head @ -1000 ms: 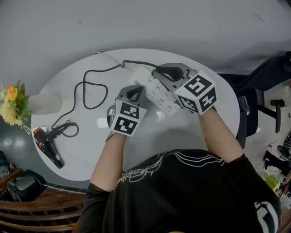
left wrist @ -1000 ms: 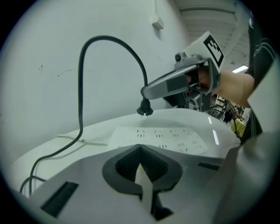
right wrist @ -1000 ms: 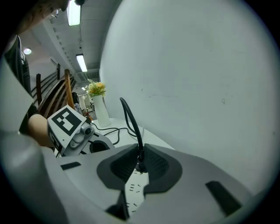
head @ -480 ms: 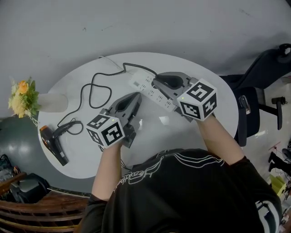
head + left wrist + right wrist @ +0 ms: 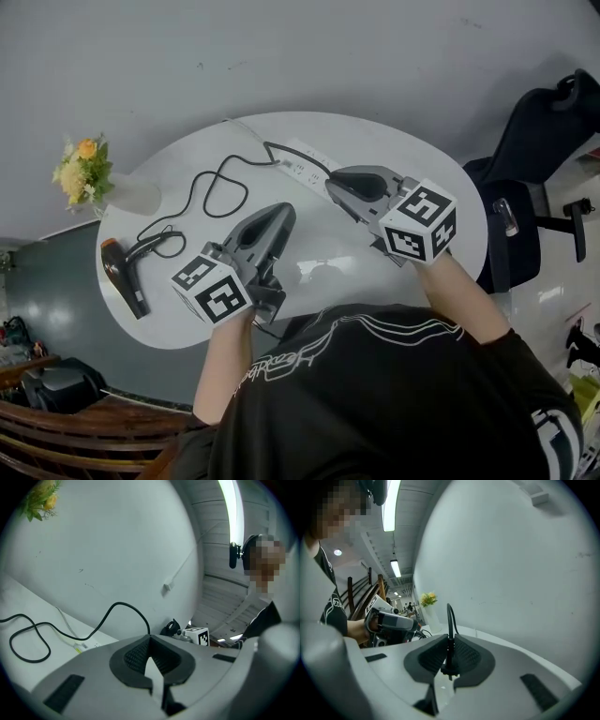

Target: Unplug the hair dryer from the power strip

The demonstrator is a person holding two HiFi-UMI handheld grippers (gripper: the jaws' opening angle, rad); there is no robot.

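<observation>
The black hair dryer [image 5: 122, 277] lies at the table's left edge. Its black cord [image 5: 208, 190] loops across the top toward the white power strip [image 5: 302, 161] at the far side. My right gripper [image 5: 330, 186] sits at the strip's near end, shut on the cord's black plug [image 5: 448, 665], and the cord [image 5: 450, 618] rises from between its pads. I cannot tell whether the plug's pins are clear of the strip. My left gripper [image 5: 286, 211] hangs over the middle of the table, shut on nothing, away from the strip. In its own view the left gripper [image 5: 149, 641] points at the cord [image 5: 117, 604].
The round white table [image 5: 412, 159] has a vase of flowers [image 5: 89, 173] at its far left. A black office chair [image 5: 539, 131] stands to the right. A thin white lead [image 5: 246, 131] runs off the strip toward the far edge.
My left gripper has come off the power strip and drawn back toward the near left. The right gripper has stayed at the strip on the plug.
</observation>
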